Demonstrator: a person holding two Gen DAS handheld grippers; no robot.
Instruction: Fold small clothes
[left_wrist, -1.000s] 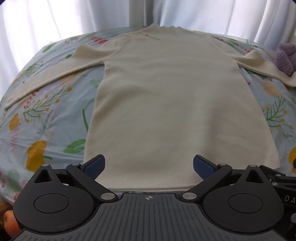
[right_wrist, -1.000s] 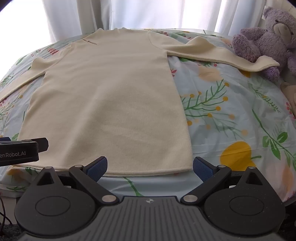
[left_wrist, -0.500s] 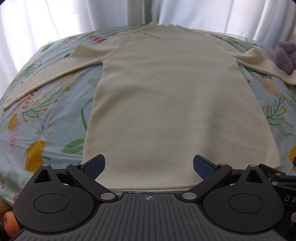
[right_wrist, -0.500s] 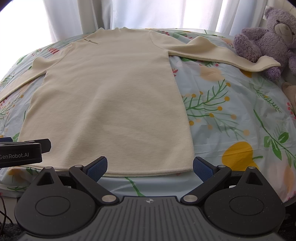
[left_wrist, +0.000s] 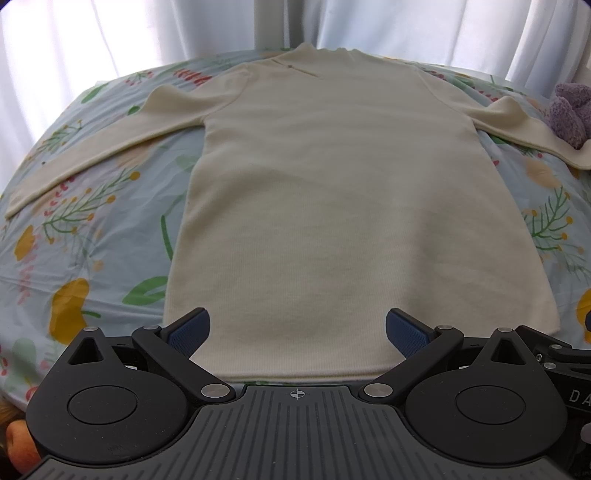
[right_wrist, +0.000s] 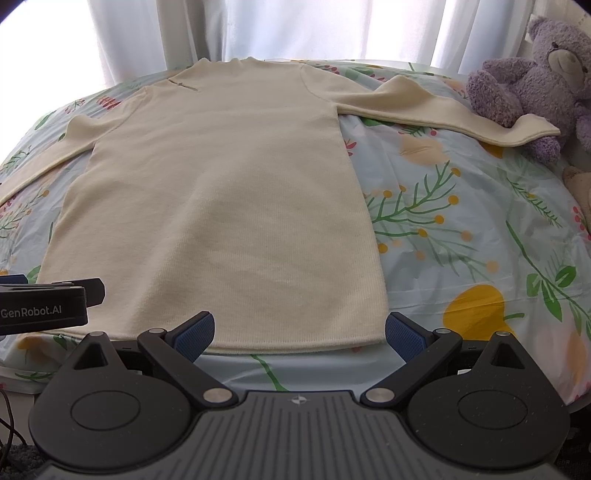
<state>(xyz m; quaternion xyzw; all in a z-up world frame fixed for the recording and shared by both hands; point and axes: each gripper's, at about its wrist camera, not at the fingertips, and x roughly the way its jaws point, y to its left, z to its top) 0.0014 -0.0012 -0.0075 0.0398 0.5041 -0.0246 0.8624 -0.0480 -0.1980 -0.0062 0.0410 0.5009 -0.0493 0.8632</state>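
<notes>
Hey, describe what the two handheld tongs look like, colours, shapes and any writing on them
Both look alike. The left tongs and right tongs have black angular linkage arms with silver pivot pins, round black side housings and a grey ribbed centre plate bearing a small crosshair mark. The fingertips carry blue textured pads. In the right wrist view, the left unit's side reads "GenRobot.AI" in white. No hands or sleeves show.

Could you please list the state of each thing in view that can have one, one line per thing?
Cream sweater: spread flat, unfolded, sleeves out to both sides.
Right sleeve: cuff end lying against the bear.
Purple teddy bear: sitting at the bed's edge.
Floral bedsheet: spread under the sweater.
Left tool: open, empty, at the hem.
Right tool: open, empty, at the hem's right corner.
</notes>
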